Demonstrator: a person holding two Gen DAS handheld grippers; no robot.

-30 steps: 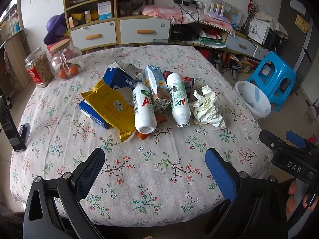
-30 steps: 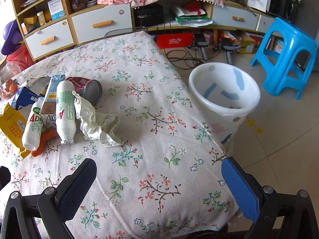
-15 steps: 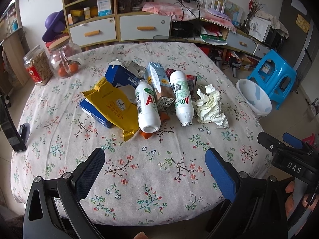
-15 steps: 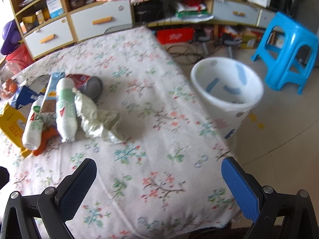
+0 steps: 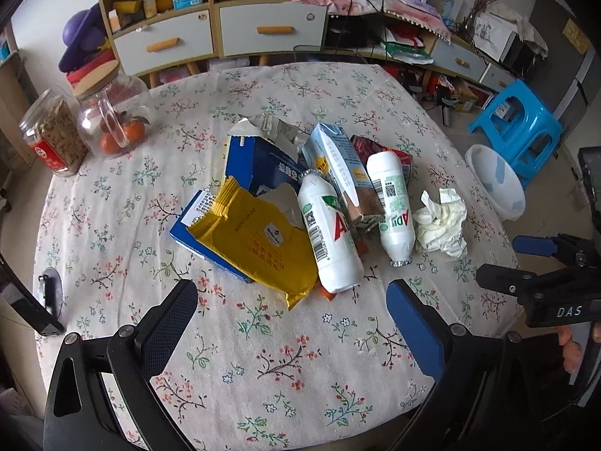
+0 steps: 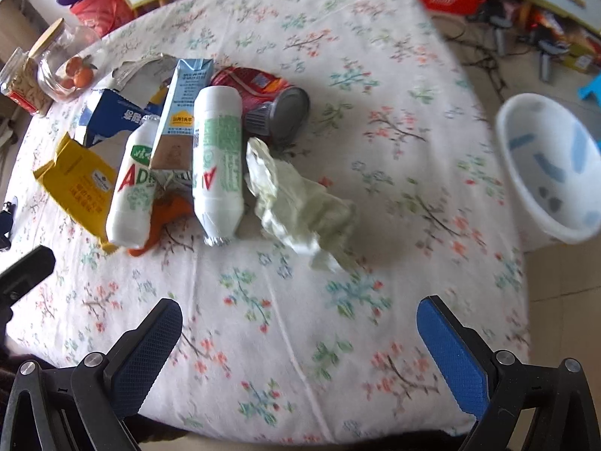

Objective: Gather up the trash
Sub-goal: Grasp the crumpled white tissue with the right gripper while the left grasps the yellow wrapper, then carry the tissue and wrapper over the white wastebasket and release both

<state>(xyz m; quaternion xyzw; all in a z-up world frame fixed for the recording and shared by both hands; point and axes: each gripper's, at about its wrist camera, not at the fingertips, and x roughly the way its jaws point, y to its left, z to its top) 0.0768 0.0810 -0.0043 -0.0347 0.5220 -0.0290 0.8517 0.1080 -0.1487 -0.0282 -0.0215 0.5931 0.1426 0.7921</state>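
A pile of trash lies mid-table: a yellow packet [image 5: 259, 242], a torn blue box [image 5: 263, 167], two white bottles [image 5: 330, 236] [image 5: 392, 203], a milk carton [image 5: 340, 169], a red can [image 6: 270, 105] and a crumpled paper [image 5: 443, 225] [image 6: 296, 203]. A white bin [image 5: 494, 182] [image 6: 552, 173] stands on the floor to the right of the table. My left gripper [image 5: 296, 323] is open and empty, above the table's near edge in front of the pile. My right gripper [image 6: 300, 342] is open and empty, nearer than the crumpled paper.
Two glass jars [image 5: 112, 124] [image 5: 52, 139] stand at the table's far left. A blue stool [image 5: 520, 124] is behind the bin. A dark phone stand [image 5: 22, 300] sits at the left edge. Shelves and drawers [image 5: 270, 30] line the far wall.
Both grippers have moved forward toward the pile. The right gripper has swung left, so the paper and bottles sit more central and the bin has slid to the right edge.
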